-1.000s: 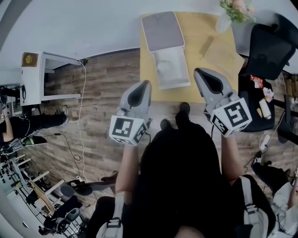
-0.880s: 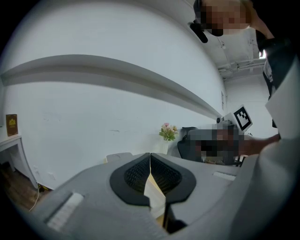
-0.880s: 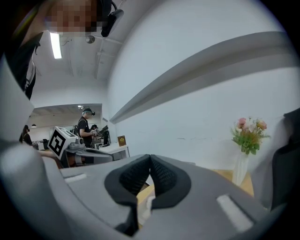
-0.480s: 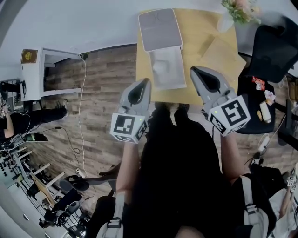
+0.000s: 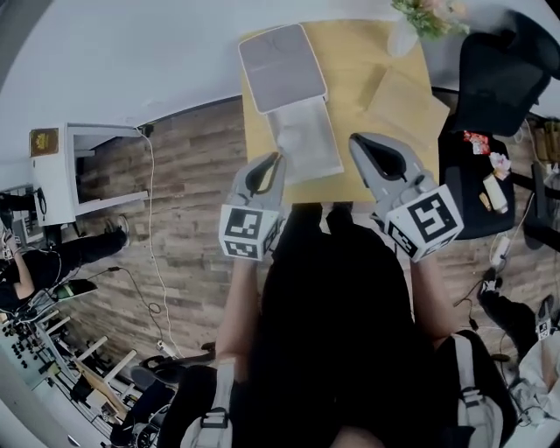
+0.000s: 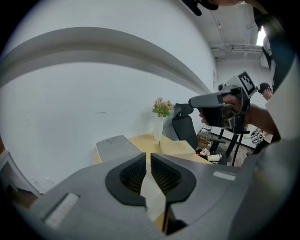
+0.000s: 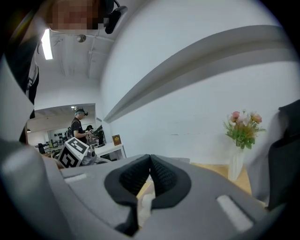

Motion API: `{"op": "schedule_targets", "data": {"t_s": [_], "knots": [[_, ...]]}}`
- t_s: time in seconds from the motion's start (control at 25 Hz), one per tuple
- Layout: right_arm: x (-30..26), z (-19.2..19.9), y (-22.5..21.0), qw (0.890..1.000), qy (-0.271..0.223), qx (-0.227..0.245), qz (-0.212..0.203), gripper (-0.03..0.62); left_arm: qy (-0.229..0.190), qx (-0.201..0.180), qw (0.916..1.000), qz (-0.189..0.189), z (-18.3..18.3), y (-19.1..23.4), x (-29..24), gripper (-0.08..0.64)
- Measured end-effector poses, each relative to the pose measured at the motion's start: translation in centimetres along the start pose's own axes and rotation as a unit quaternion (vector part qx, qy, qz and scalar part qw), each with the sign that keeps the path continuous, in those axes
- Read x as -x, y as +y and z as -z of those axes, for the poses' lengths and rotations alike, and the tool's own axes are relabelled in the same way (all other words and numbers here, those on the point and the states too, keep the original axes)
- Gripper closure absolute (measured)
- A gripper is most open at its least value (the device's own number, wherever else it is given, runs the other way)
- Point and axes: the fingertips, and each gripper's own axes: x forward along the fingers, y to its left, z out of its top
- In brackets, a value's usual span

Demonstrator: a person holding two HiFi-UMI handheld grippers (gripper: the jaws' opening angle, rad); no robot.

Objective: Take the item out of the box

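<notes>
Head view: my left gripper (image 5: 273,162) and right gripper (image 5: 360,144) hover at the table edge. The open box (image 5: 326,131) sits at 12 o'clock, and the white item (image 5: 296,133) lies inside, not yet taken.
Left gripper view: jaws pinched narrow, empty.
Right gripper view: jaws together, empty.

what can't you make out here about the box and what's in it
Item in the box: head view, a pale washed-out shape, too small to identify.
Box interior: left gripper view, behind the left gripper; only the lid shows clearly.
Box: right gripper view, mostly behind the right gripper.
Flowers: head view, cut by the top edge.
</notes>
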Motion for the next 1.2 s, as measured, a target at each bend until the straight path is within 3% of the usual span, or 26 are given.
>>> {"op": "schedule_targets", "data": {"t_s": [0.32,0.4,0.64,0.92,1.2], "knots": [[-1.6,-0.5,-0.8,0.998,0.005,-0.010,0.057,0.589,0.050,-0.057,0.9945,0.072,1.8,1.4,-4.2,0.531],[-2.0,-0.1,-0.9,0.997,0.008,-0.013,0.073,0.589,0.065,-0.073,0.9911,0.091,2.7,1.6,-5.2,0.485],[-2.5,1.4,-1.2,0.992,0.016,-0.026,0.125,0.589,0.102,-0.116,0.9768,0.148,5.4,2.0,-7.7,0.463],[-2.3,3.1,-1.1,0.981,0.023,-0.044,0.187,0.589,0.170,-0.188,0.9435,0.214,9.8,2.0,-10.0,0.439],[-1.5,4.6,-1.3,0.972,0.034,-0.062,0.222,0.589,0.228,-0.246,0.9076,0.252,13.2,1.6,-12.2,0.423]]}}
